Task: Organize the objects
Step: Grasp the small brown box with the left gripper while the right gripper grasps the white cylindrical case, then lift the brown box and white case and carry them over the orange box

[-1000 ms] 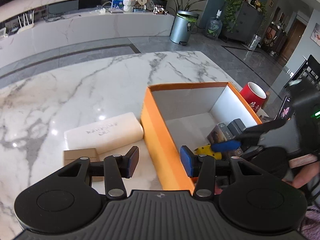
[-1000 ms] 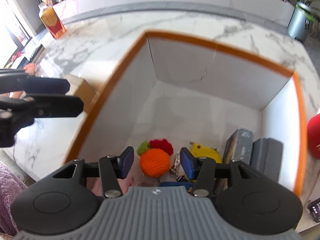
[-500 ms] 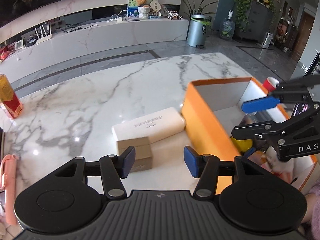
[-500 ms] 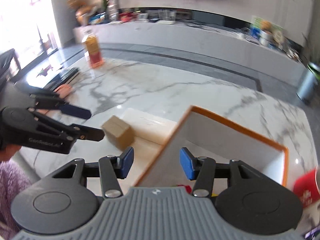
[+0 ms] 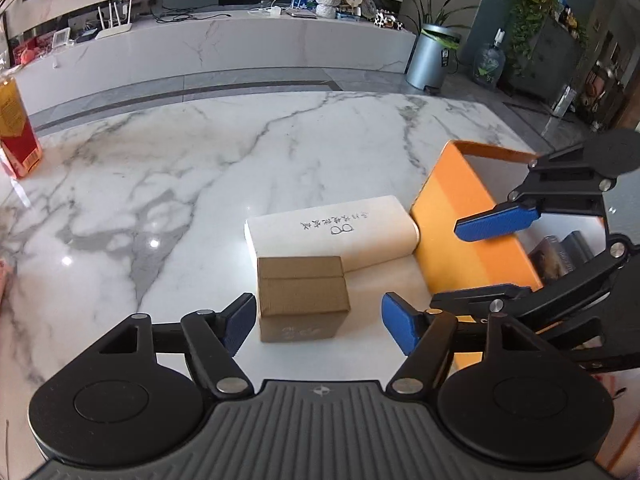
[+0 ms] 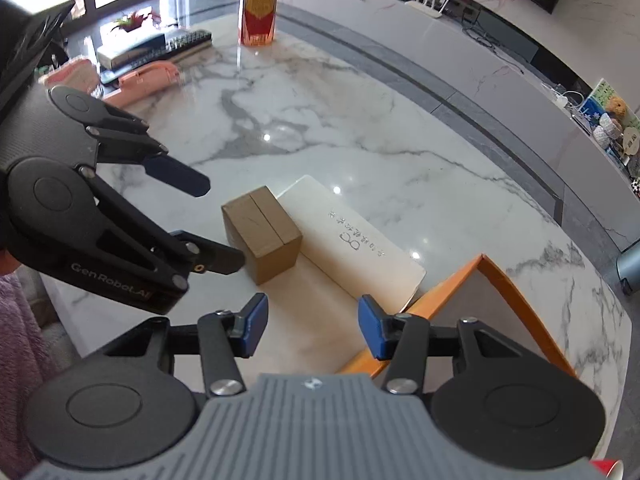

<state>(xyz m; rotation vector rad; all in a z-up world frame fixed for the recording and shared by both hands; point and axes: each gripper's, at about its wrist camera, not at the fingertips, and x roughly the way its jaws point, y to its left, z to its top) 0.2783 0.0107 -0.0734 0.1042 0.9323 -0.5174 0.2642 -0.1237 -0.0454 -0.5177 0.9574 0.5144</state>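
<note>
On marble bench, left gripper fingers spread, straddling brown carton for likely pickup; right gripper fingers spread, empty (orange box at 3 o'clock, probable destination).

A small brown cardboard box is sitting closed on the marble tabletop, its top flaps meeting in a seam. Touching its far side, a long cream-white box with small printed characters is lying flat. That box's end is butting against an open orange box with white inner walls.
</note>
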